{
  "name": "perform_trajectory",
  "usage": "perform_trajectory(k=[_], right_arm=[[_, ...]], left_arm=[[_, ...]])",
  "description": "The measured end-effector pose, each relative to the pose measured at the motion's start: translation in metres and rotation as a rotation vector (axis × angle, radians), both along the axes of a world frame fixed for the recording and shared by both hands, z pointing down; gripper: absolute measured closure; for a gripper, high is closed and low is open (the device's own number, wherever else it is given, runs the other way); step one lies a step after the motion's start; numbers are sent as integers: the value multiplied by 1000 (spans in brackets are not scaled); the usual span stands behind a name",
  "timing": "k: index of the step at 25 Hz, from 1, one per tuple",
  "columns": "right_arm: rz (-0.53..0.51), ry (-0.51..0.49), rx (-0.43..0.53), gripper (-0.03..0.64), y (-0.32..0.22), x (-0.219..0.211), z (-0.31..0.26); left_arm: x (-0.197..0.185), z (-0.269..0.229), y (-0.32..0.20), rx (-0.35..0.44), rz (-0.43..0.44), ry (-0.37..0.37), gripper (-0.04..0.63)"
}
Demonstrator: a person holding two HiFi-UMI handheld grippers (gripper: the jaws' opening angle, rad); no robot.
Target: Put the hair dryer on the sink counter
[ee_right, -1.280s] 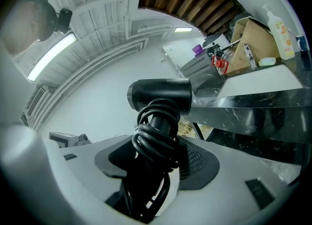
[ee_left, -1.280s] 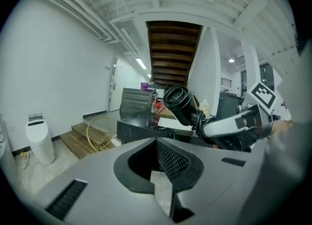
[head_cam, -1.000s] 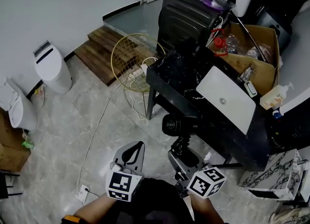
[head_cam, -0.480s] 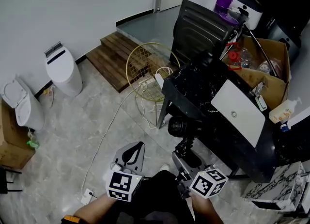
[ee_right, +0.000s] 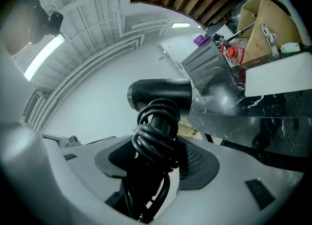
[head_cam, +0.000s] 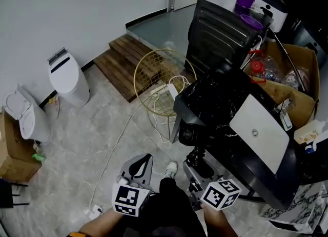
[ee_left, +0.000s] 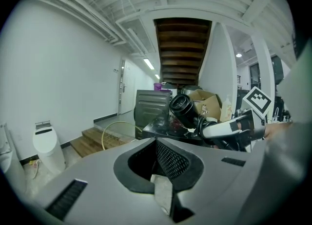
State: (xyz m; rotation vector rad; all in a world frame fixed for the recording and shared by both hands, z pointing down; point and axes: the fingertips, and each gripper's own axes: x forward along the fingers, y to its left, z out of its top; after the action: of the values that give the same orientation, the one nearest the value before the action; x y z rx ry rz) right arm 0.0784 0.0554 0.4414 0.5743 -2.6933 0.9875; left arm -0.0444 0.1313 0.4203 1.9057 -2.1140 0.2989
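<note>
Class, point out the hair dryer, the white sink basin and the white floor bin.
hair dryer (ee_right: 161,94), right gripper view, on its barrel.
white sink basin (head_cam: 266,141), head view, on its flat bottom.
white floor bin (head_cam: 69,79), head view, on its body.

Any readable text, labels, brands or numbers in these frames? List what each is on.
No readable text anywhere.
On the left tool's cube and the right tool's cube: square patterns only, no letters.
On the bottle: label too small to read.
On the hair dryer: no legible print.
</note>
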Motion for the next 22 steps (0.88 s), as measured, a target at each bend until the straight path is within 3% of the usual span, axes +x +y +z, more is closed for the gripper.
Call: perform_trajectory(k=[13, 22], right_arm=[[61, 40, -28, 356, -137, -54, 16], [53, 51, -43, 356, -194, -71, 20]], left_arm=[[-51, 2, -145, -70, 40, -32, 584], [-47, -9, -210, -93, 56, -60, 584]])
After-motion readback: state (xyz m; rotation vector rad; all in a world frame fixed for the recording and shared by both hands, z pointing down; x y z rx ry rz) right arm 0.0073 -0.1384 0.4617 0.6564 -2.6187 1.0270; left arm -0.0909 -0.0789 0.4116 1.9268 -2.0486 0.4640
